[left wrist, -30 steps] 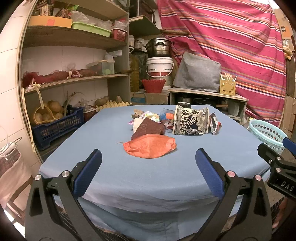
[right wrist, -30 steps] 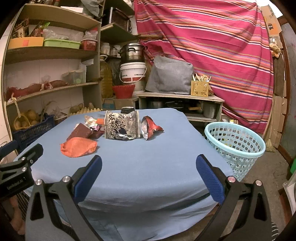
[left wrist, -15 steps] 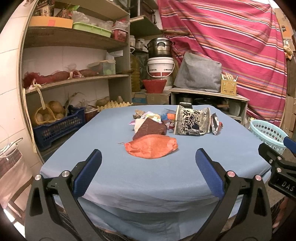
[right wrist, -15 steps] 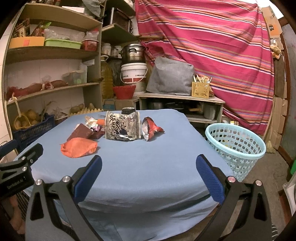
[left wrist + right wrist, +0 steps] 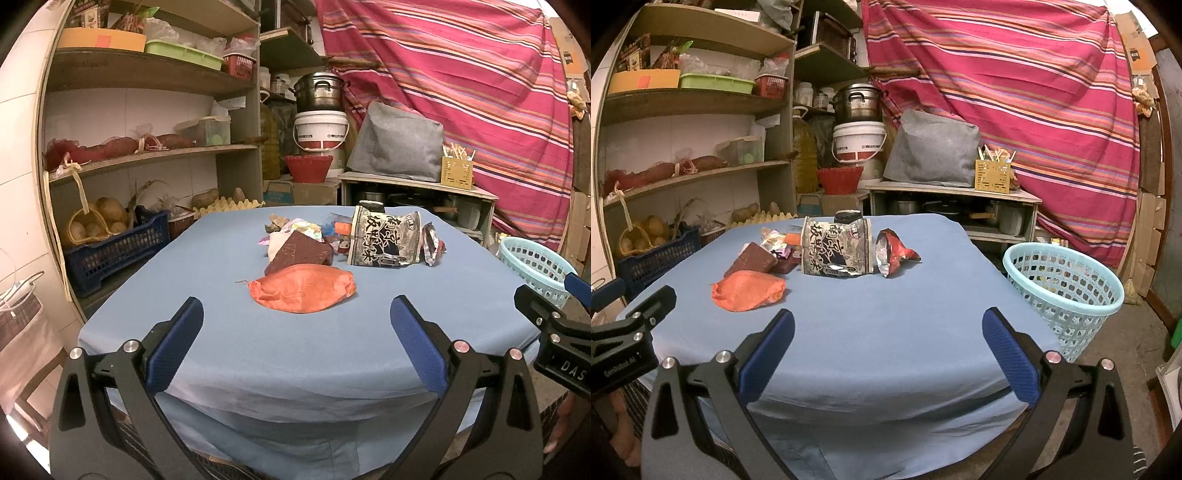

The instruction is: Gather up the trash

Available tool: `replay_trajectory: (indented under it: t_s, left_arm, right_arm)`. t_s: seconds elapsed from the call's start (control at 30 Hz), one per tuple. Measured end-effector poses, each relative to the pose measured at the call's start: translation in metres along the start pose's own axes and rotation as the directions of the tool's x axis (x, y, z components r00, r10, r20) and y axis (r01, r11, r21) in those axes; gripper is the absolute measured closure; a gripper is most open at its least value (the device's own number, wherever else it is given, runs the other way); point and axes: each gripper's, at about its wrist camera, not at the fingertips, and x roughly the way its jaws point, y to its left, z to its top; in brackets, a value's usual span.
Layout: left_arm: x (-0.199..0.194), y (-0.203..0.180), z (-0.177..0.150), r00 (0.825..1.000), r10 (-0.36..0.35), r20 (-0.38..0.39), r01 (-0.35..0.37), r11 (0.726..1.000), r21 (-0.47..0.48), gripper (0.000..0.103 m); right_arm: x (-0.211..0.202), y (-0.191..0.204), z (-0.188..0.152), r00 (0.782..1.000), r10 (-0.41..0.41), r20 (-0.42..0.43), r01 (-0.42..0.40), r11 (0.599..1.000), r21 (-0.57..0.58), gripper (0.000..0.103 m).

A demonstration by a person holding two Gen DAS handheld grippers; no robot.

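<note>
Your left gripper is spread wide with nothing between its blue fingers, poised at the near edge of the table. Your right gripper is equally wide and empty at the same near edge, further right. The trash sits toward the table's middle and far edge: an orange bag nearest you, a brown packet touching it behind, a black-and-white snack bag standing upright, and a red foil wrapper just beside it. Smaller wrappers behind are too jumbled to sort out. The light blue basket stands on the floor off the table's right edge.
</note>
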Motion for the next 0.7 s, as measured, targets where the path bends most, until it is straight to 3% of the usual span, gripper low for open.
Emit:
replay_trajectory:
  t_s: [0.7]
  left_arm:
    - [0.011, 0.002, -0.006, 1.0, -0.005, -0.014, 0.005, 1.0, -0.002, 0.005]
  right_arm:
    - [0.005, 0.0, -0.002, 1.0, -0.005, -0.011, 0.004, 1.0, -0.006, 0.004]
